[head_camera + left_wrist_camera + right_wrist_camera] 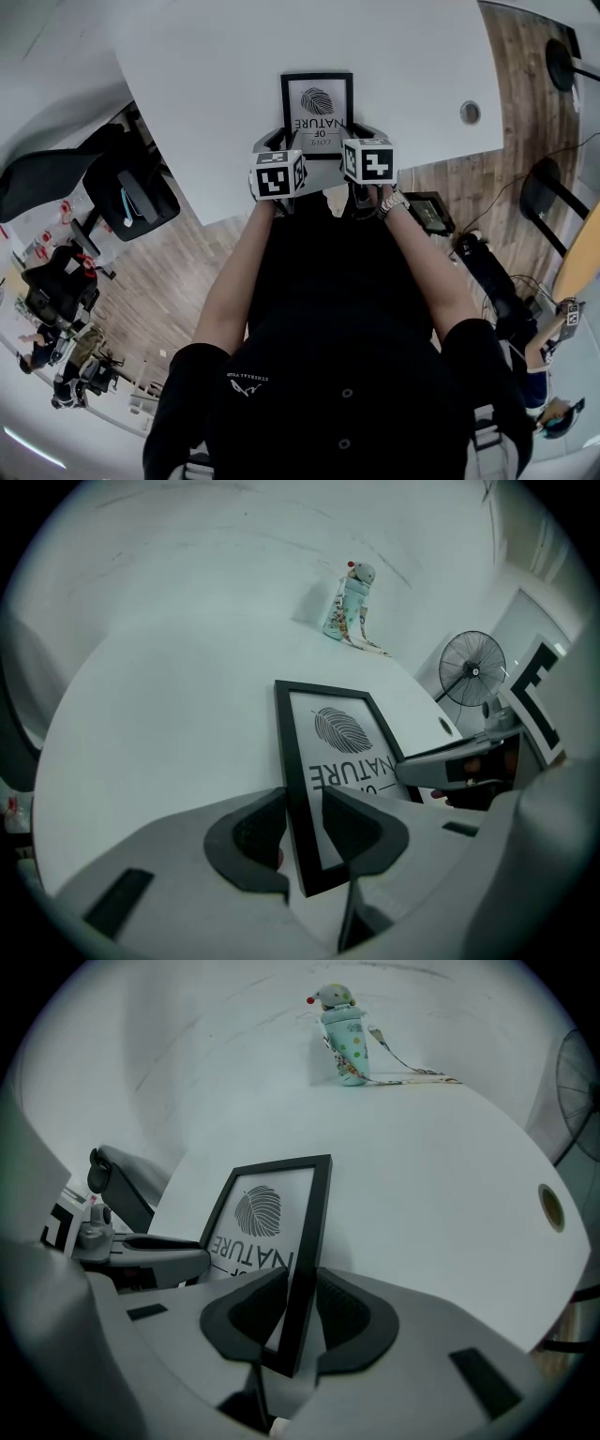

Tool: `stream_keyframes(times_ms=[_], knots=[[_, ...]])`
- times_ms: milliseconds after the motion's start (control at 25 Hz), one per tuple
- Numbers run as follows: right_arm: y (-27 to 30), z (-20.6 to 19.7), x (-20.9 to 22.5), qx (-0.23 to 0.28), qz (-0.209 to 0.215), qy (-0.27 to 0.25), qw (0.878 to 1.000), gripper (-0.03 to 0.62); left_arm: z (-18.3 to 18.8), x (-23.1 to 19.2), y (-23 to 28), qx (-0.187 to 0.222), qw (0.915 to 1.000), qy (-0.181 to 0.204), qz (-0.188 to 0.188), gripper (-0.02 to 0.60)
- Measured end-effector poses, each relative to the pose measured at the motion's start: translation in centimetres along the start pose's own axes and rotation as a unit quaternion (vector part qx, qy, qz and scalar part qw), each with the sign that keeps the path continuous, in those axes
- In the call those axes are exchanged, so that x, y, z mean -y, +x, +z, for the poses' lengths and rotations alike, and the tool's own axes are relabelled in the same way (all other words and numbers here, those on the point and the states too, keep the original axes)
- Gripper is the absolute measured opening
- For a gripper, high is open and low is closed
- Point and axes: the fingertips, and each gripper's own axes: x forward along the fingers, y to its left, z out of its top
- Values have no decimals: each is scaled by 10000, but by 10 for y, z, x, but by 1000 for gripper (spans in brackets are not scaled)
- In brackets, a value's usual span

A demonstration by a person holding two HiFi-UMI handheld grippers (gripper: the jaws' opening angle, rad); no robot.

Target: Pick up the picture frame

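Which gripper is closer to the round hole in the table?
Right. The right gripper straddles the picture frame on the edge facing the hole; the left gripper straddles the opposite edge, farther away.

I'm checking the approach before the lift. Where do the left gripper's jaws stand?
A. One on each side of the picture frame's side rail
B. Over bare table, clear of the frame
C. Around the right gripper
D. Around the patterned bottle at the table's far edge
A: the left gripper view shows the left gripper with one jaw outside and one inside the black side rail of the picture frame, which lies on the white table.
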Motion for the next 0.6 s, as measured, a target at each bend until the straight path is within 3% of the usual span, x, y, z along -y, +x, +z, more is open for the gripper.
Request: stream_keyframes(times_ms=[240,600], knots=[[0,2,1,-81,35,50,9999,78,2,-6,-1,-116,9997,-199,76,78],[-2,4,4,3,-1,143,9999,71,1,-3,-3,-151,9993,-334,34,77]])
